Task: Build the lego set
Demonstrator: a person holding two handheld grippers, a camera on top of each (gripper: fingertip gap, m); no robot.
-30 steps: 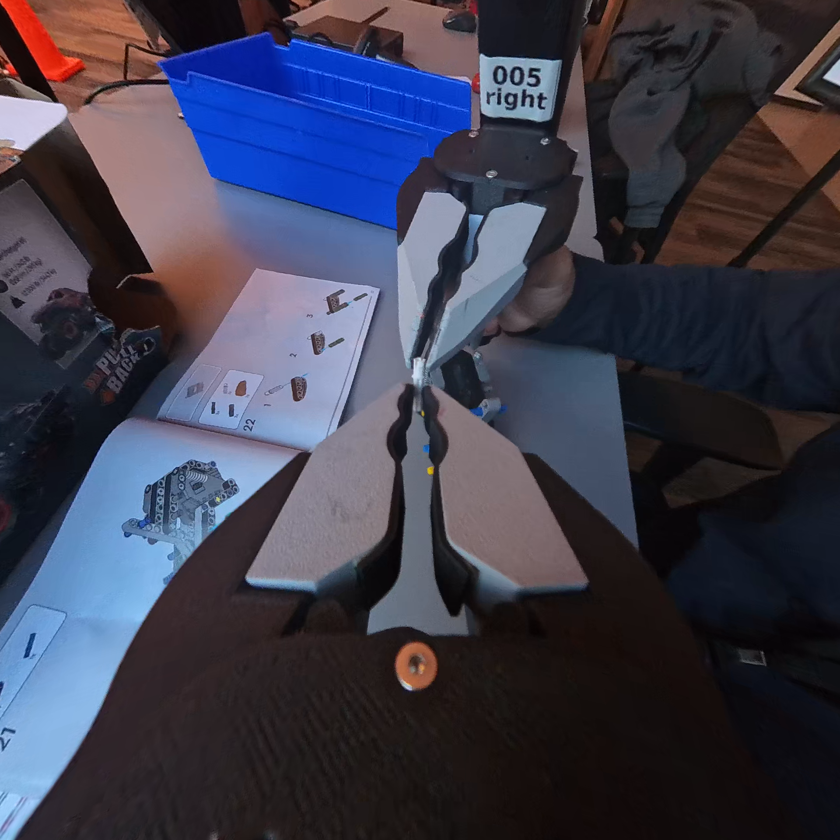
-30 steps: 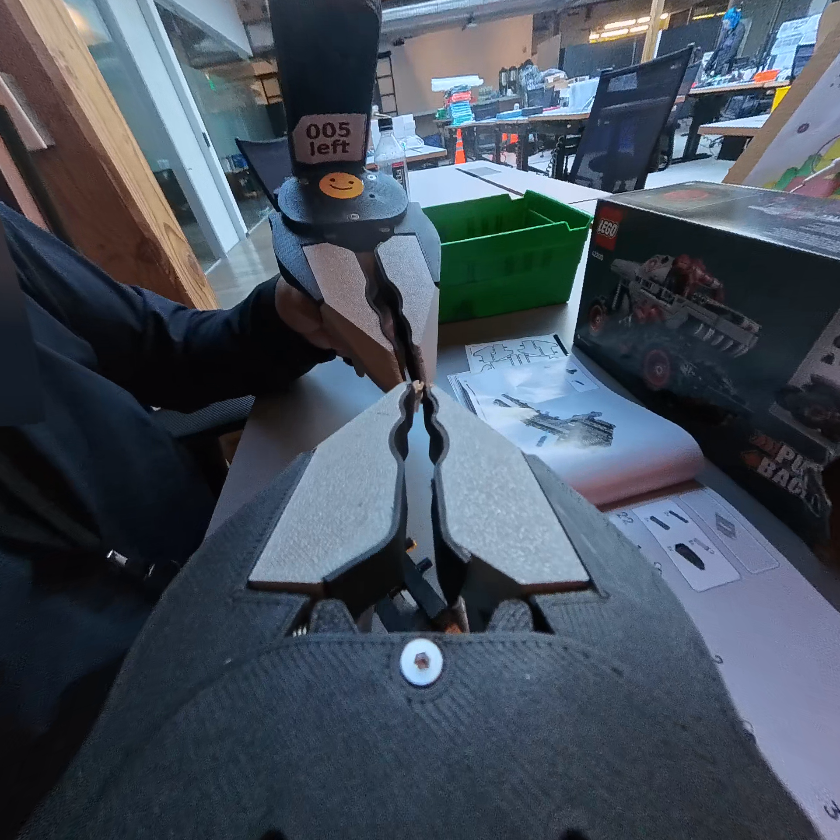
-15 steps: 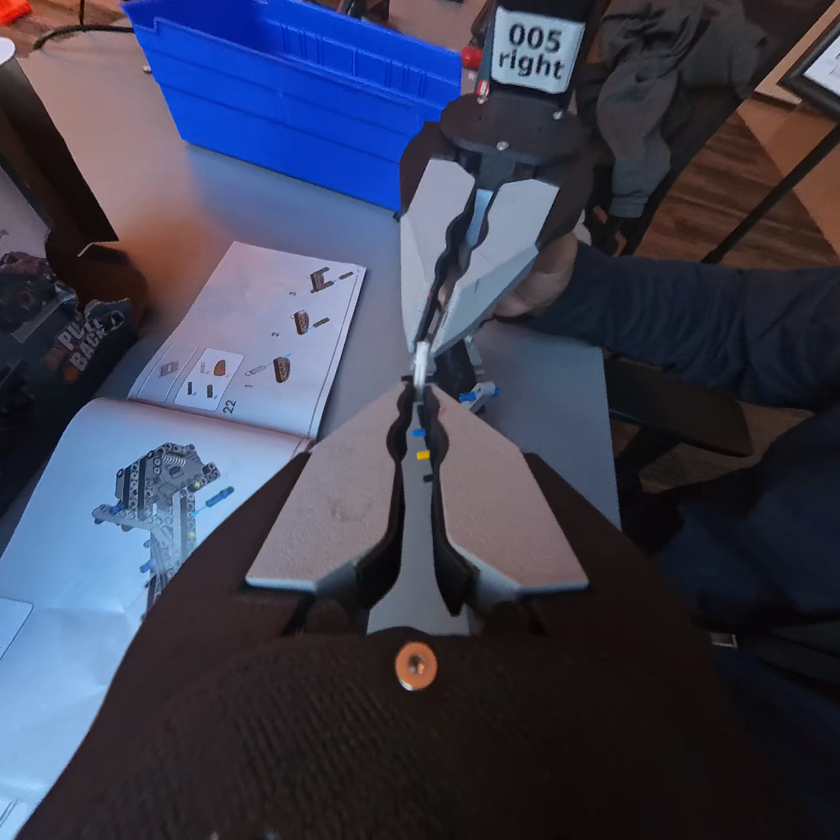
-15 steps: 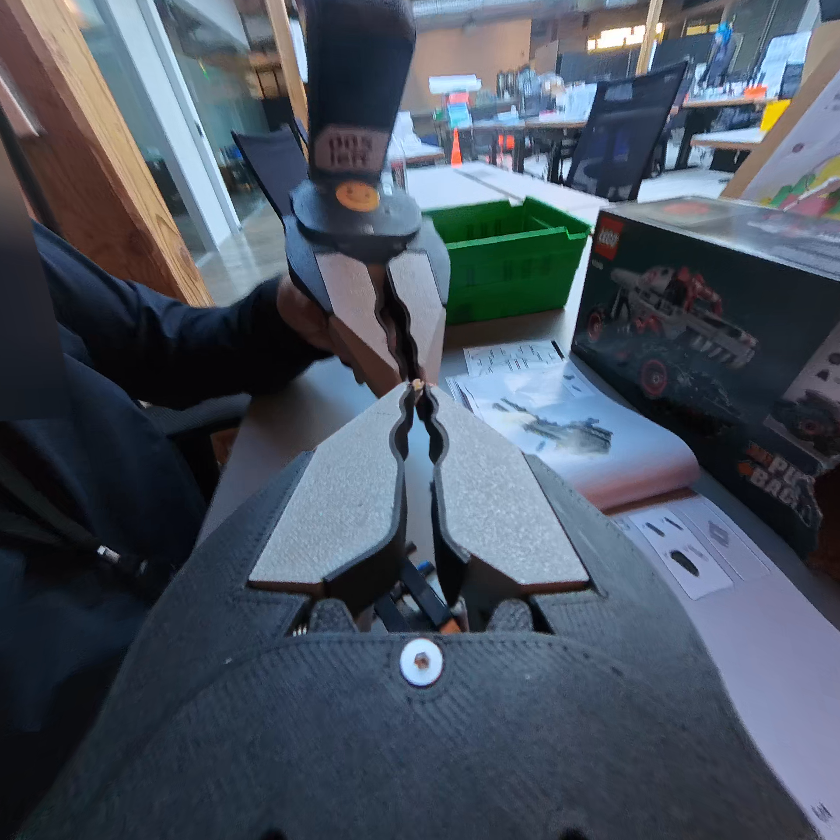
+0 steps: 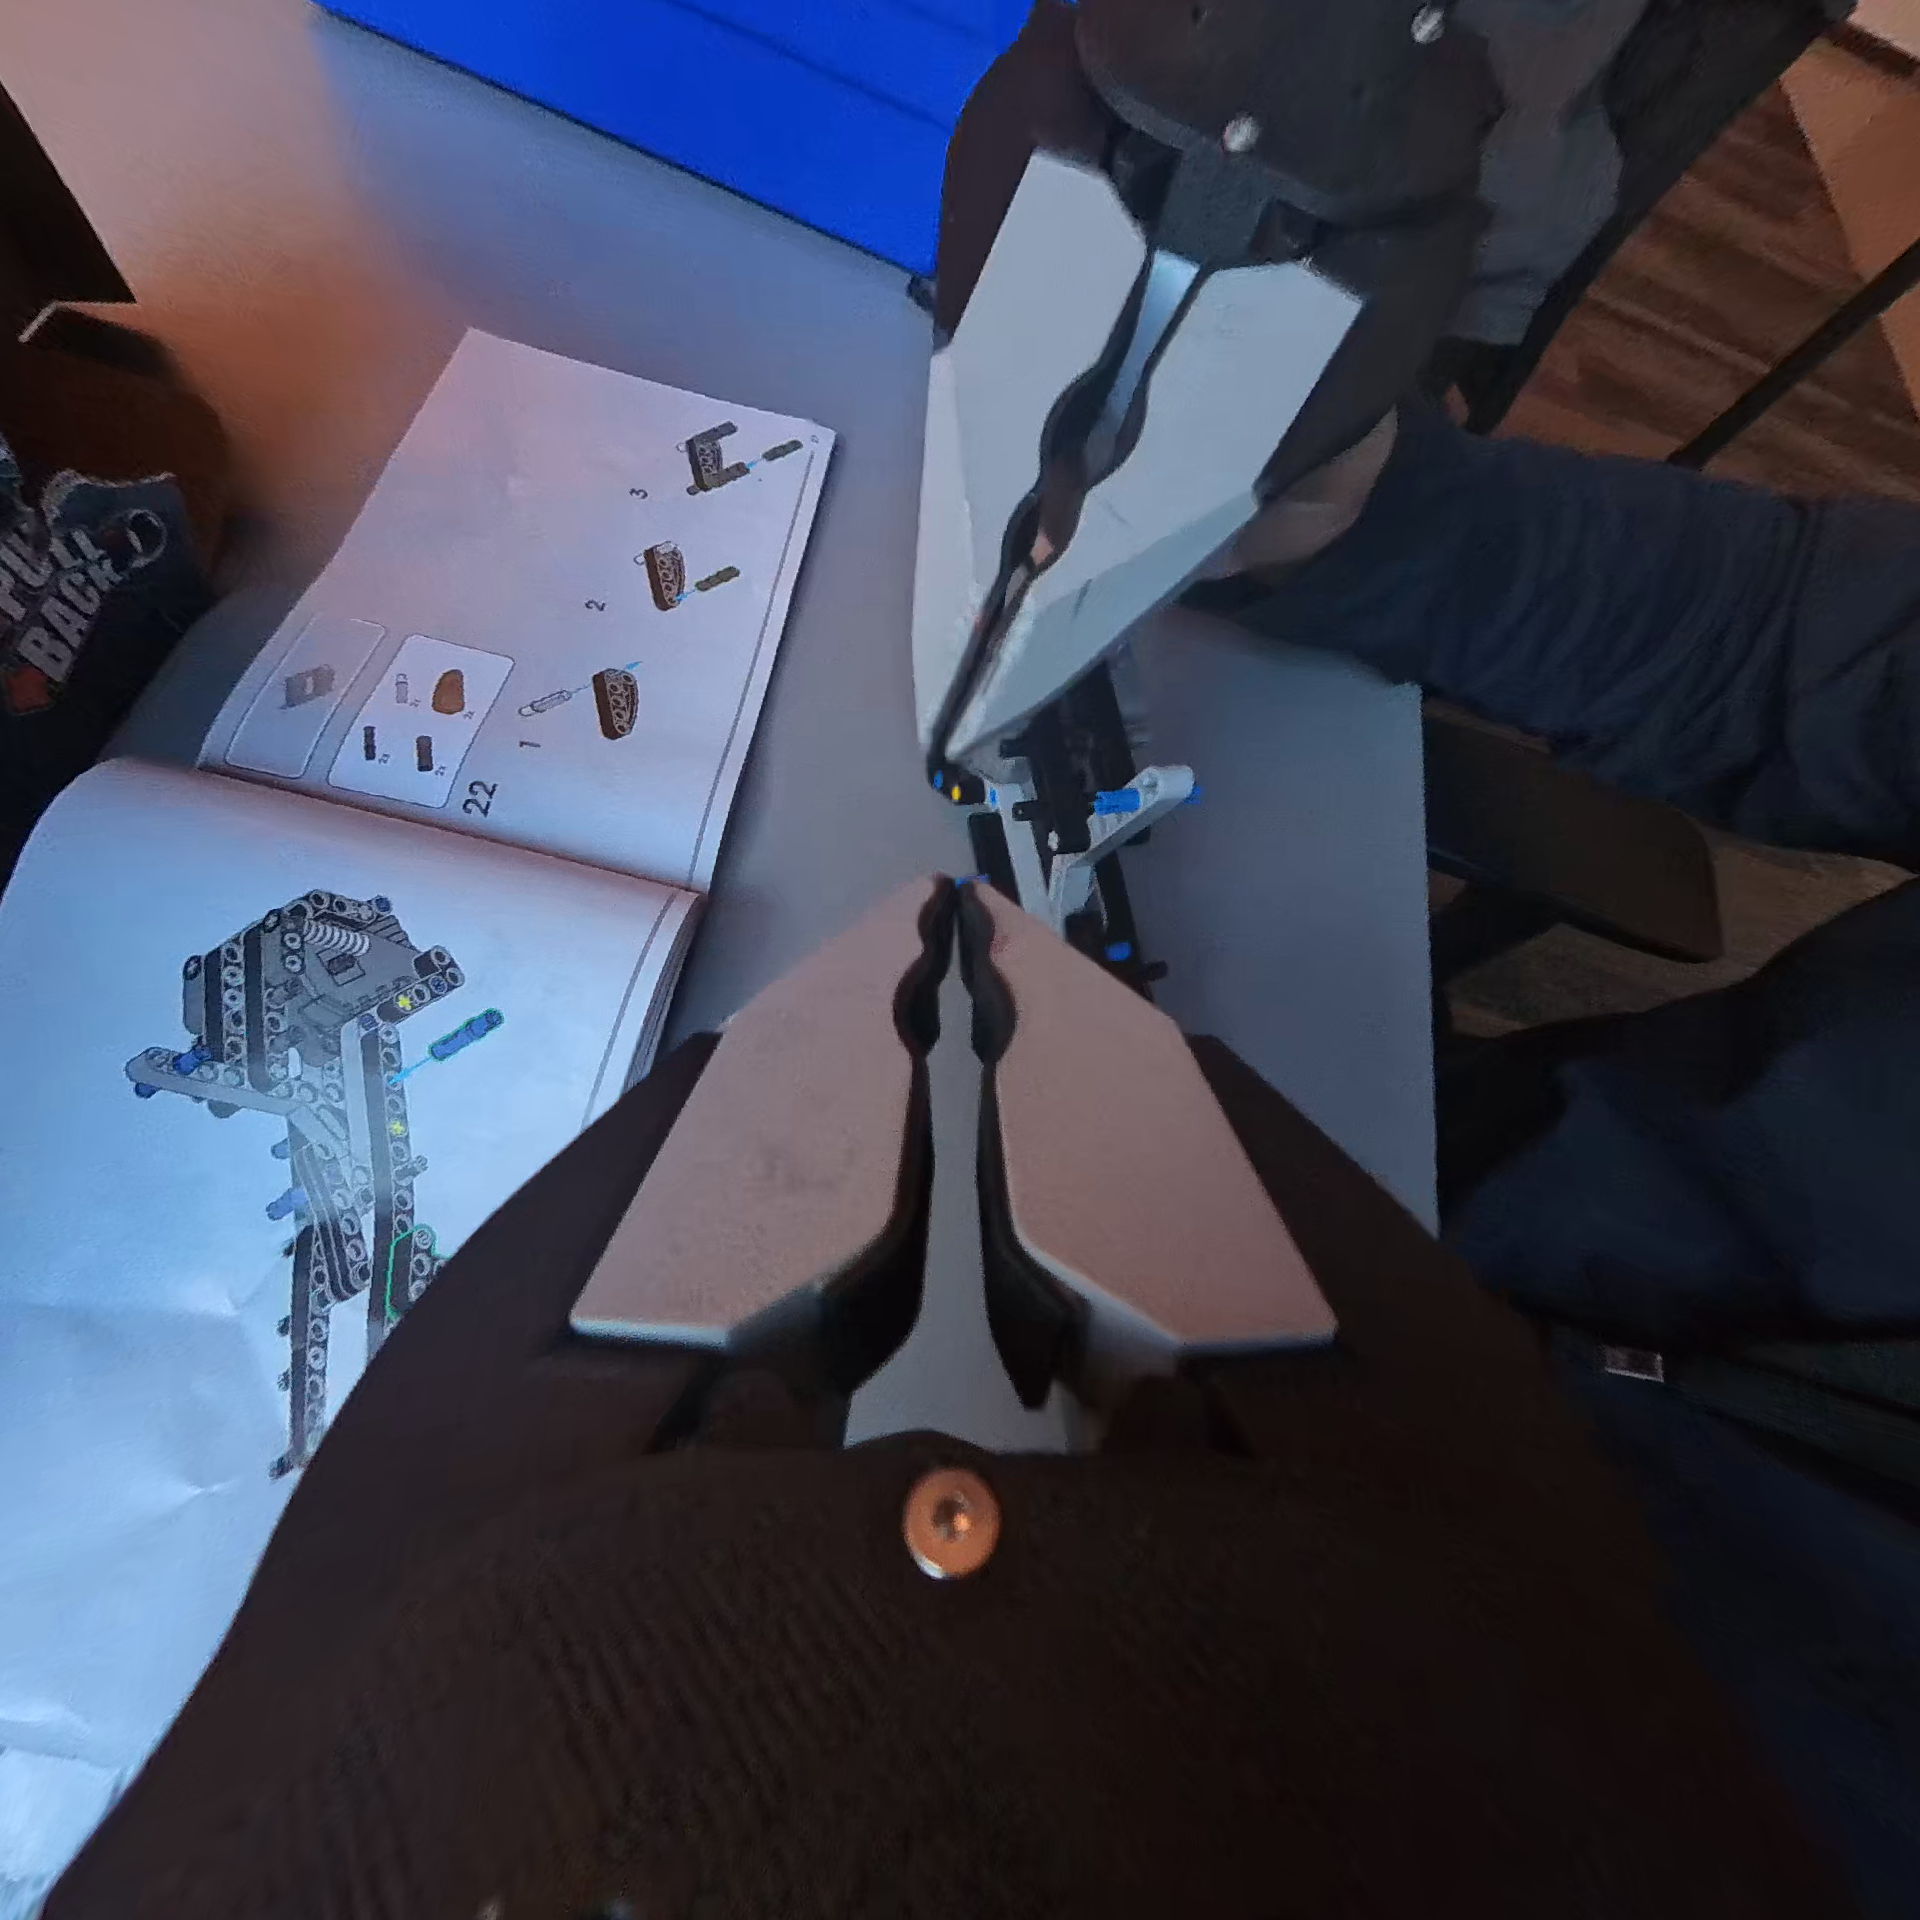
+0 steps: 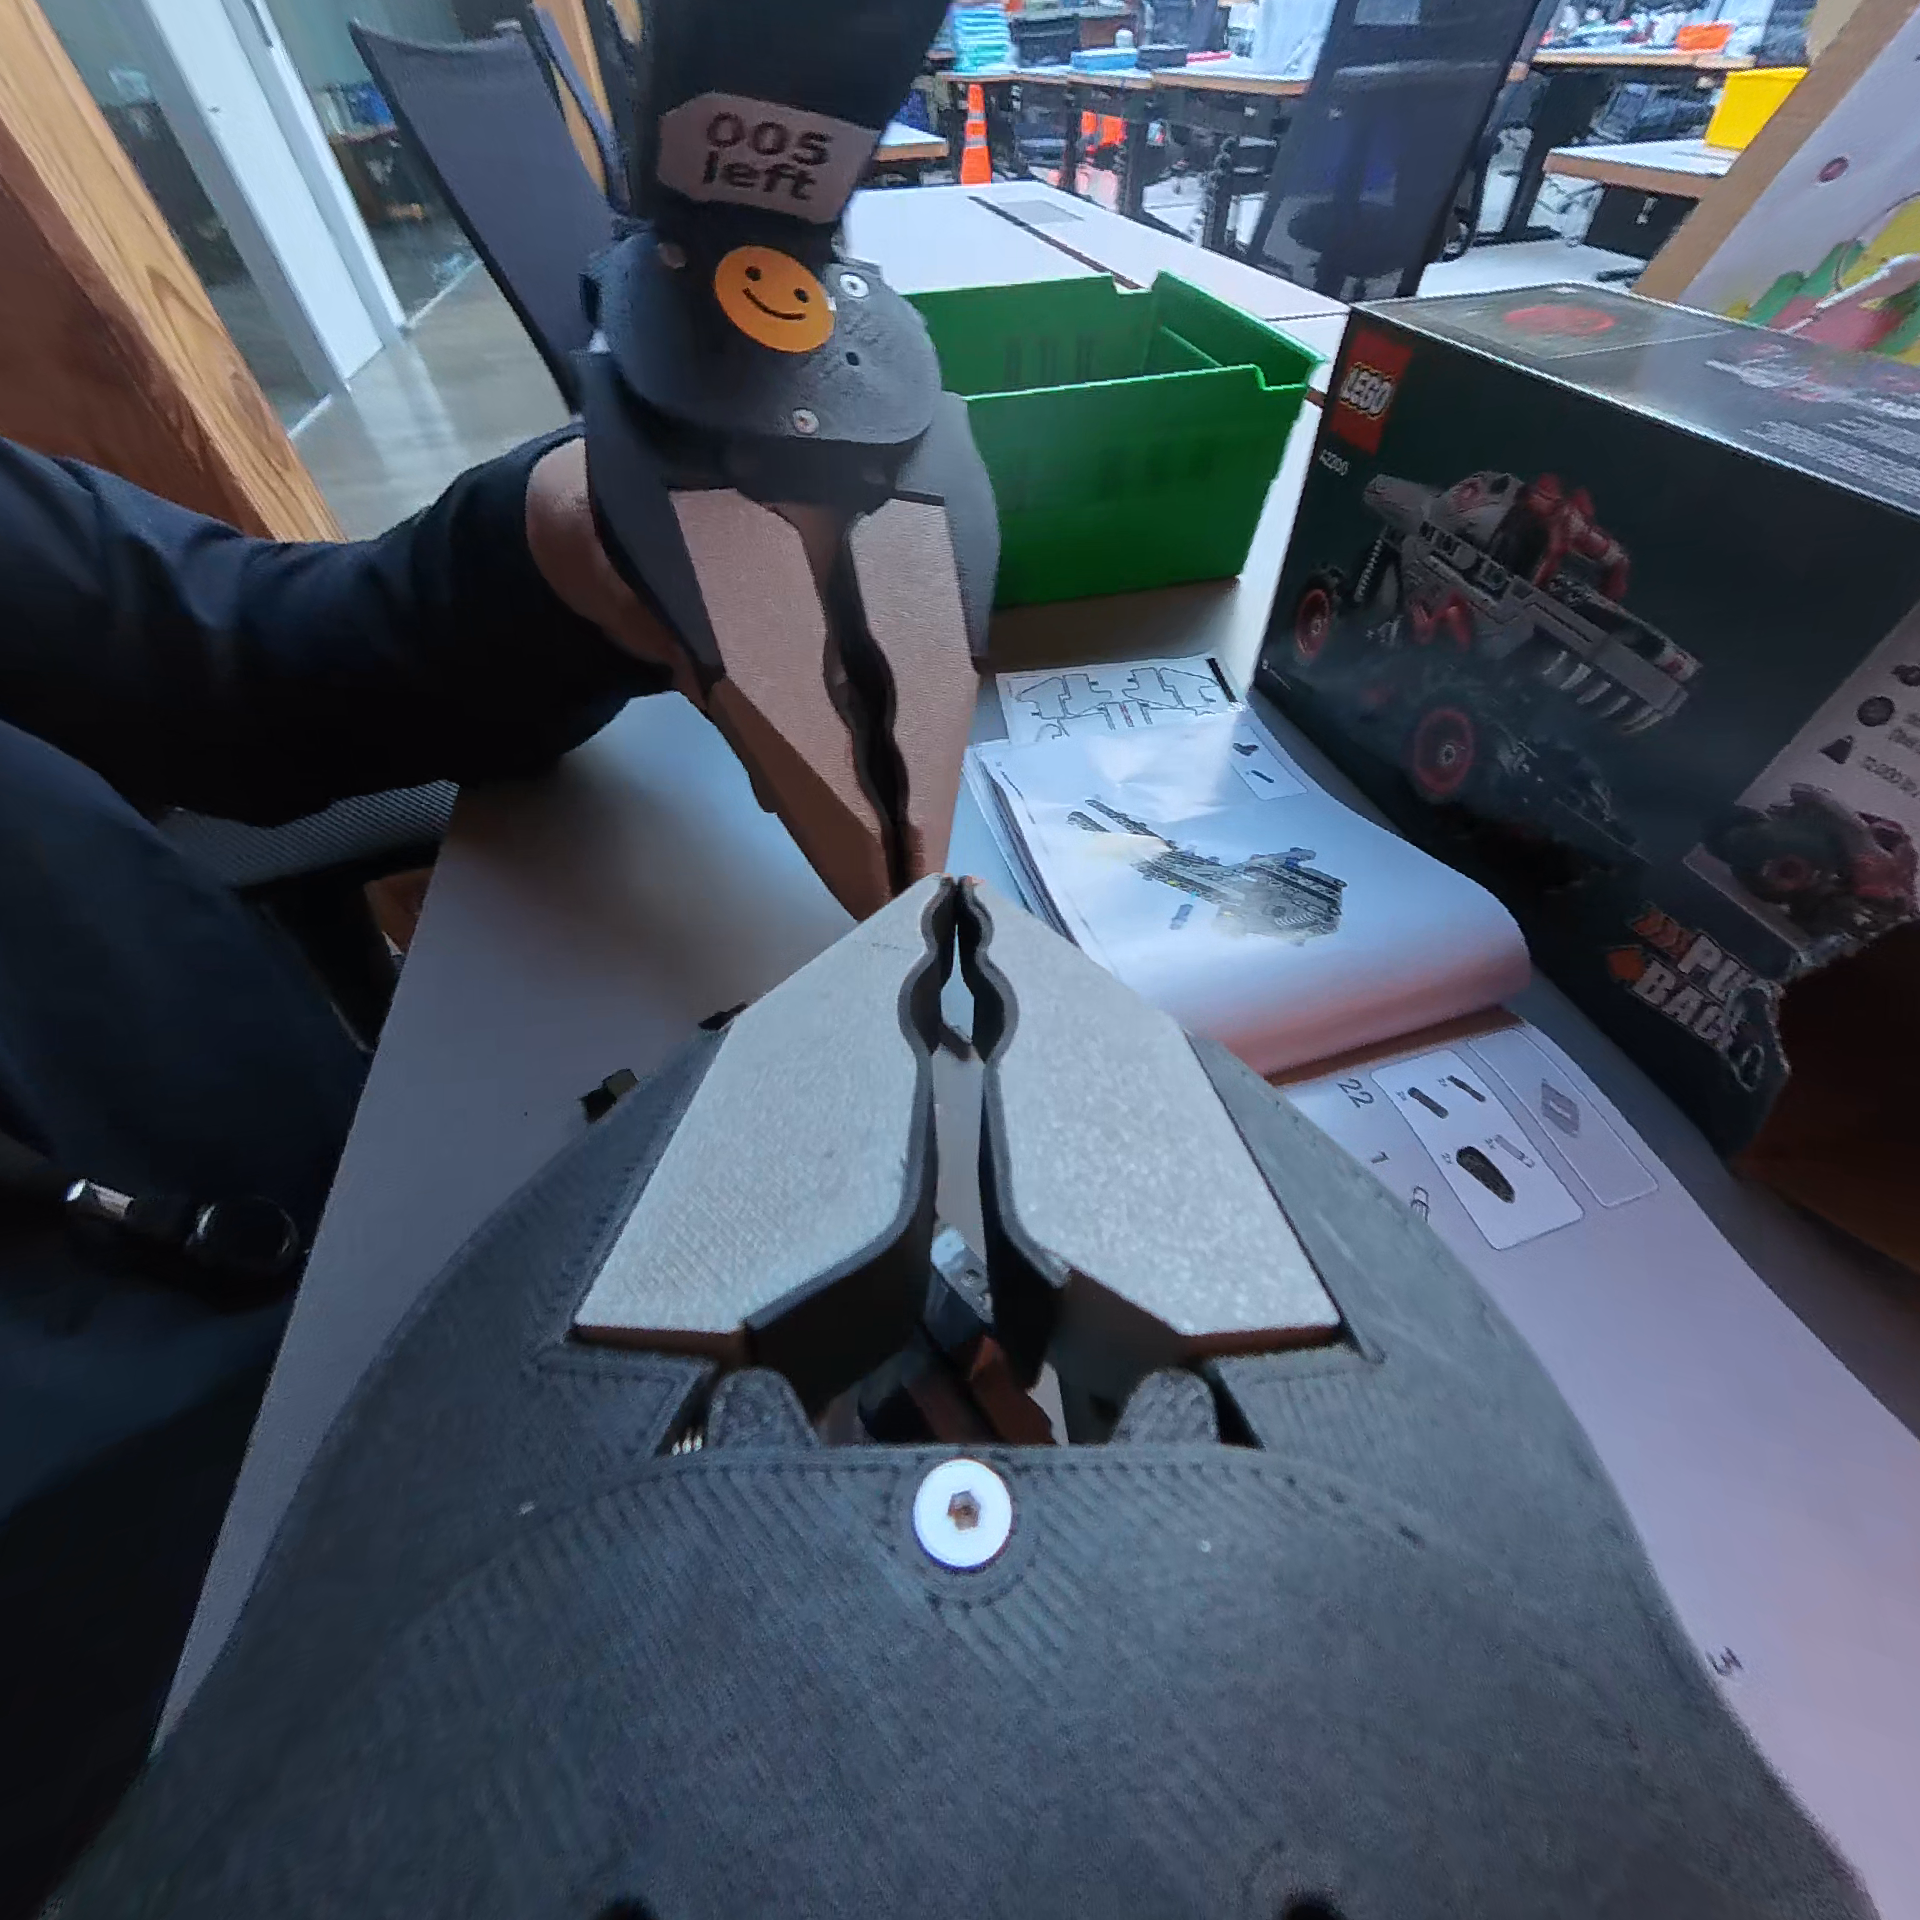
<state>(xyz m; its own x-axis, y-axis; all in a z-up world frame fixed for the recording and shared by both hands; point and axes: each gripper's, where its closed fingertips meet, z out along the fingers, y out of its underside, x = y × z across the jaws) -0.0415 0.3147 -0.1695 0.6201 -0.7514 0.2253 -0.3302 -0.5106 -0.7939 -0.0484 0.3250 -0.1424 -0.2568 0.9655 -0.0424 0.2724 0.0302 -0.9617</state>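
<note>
**Currently: both tongs pressed together above the partial model**

Left wrist view: the left tongs (image 5: 958,883) sit at frame centre with their tips pressed together; a tiny blue speck shows at the tips, but whether a part is pinched cannot be told. The right tongs (image 5: 940,774) descend from the upper right of the frame, also pressed together, tips just above the near end of the lego assembly (image 5: 1070,831). The assembly, a black and grey beam frame with blue pins, lies on the grey worktop (image 5: 1299,935) just right of centre, between the two sets of tips. An open instruction booklet (image 5: 499,665) lies flat at the left of the frame. A blue bin (image 5: 790,94) stands at the top edge.

Right wrist view: the right tongs (image 6: 958,883) are pressed together at frame centre, nothing visible between them. The left tongs (image 6: 904,873) come down from the upper centre, tips near the right pair's tips. A green bin (image 6: 1122,457) stands at upper centre, the set's box (image 6: 1579,644) at the right, the booklet (image 6: 1247,883) in front of the box.
</note>
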